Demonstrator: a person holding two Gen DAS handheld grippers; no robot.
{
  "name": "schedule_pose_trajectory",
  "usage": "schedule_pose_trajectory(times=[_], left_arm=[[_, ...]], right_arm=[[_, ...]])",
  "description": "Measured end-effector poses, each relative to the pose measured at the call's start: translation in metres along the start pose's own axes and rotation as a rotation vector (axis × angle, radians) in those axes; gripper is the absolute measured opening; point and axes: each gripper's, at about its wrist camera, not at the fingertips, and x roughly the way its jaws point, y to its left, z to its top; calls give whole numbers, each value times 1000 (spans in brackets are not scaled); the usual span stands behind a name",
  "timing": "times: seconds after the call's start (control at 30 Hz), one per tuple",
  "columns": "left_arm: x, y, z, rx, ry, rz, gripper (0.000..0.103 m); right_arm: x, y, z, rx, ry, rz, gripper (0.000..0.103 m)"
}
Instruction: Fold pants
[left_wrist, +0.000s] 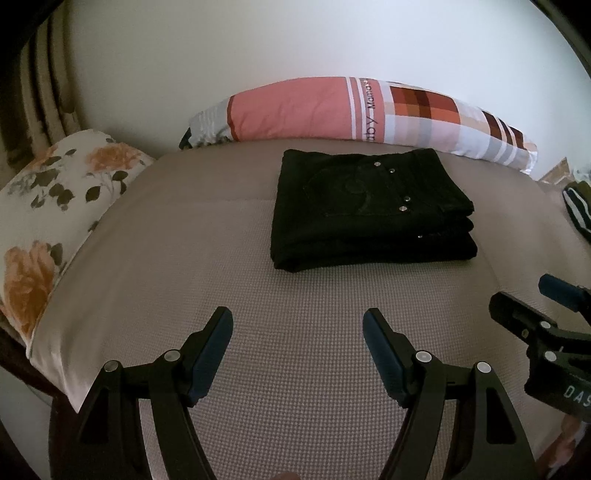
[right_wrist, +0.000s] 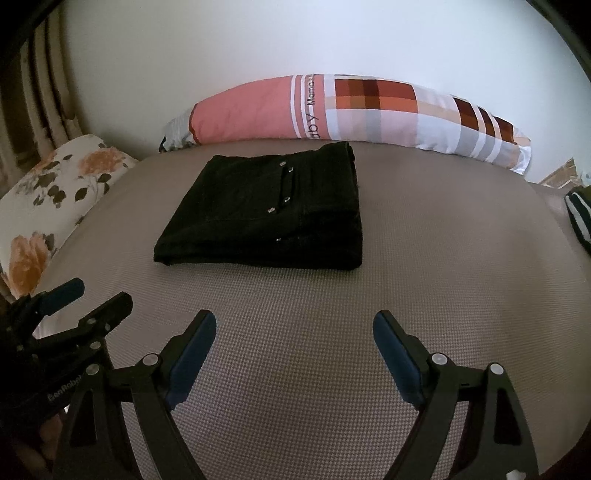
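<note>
Both tongs hang over the bare front part of the bed with nothing between their blue pads. Left tongs (left_wrist: 297, 325) stand wide apart, fingers splayed; right tongs (right_wrist: 294, 326) are just as wide and grip nothing either. Each pair shows only partly in the other's view: the right tongs come in at the right edge of the left wrist view, their body cut off by the frame, and the left tongs (right_wrist: 88, 295) sit dim and half lost in the dark lower left corner of the right wrist view, where part of a printed label can be read but not the whole word.

Well ahead of both tongs lie the black pants (left_wrist: 369, 210), folded into a thick squarish stack on the grey-brown bed cover (left_wrist: 258, 295), near the far side and apart from either tool. Small metal studs glint on the top layer; the cloth is so dark that seams and a pocket outline are hard to make out.

Behind the pants a long pink and plaid pillow (left_wrist: 332, 107) lies against the wall. A floral pillow (left_wrist: 48, 206) sits at the left. At the right edge a dark striped item (left_wrist: 578, 214) is cut off and cannot be identified
</note>
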Motion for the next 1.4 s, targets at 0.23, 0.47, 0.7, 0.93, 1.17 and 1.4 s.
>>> schedule_pose_trajectory(times=[0.23,0.47,0.7,0.93,1.17,1.4], left_arm=[[1,-2,-1,6,3,7,73],[2,-4,-2,7,3,6,73],[5,-5,-3,17,8,-2,73],[7,-6,-3,29,14,-7,73],[9,-7,-3,32,14,-12,73],[7,-10,-4,38,8,-10,73]], right_arm=[[2,0,0,-3,1,0,85],[5,-2,-1,0,12,-6,86],[7,-4,1,4,15,-10,86],[7,-7,-1,19,17,-17,86],[8,-6,-2,20,17,-18,86],[7,-5,-3,19,17,-19,86]])
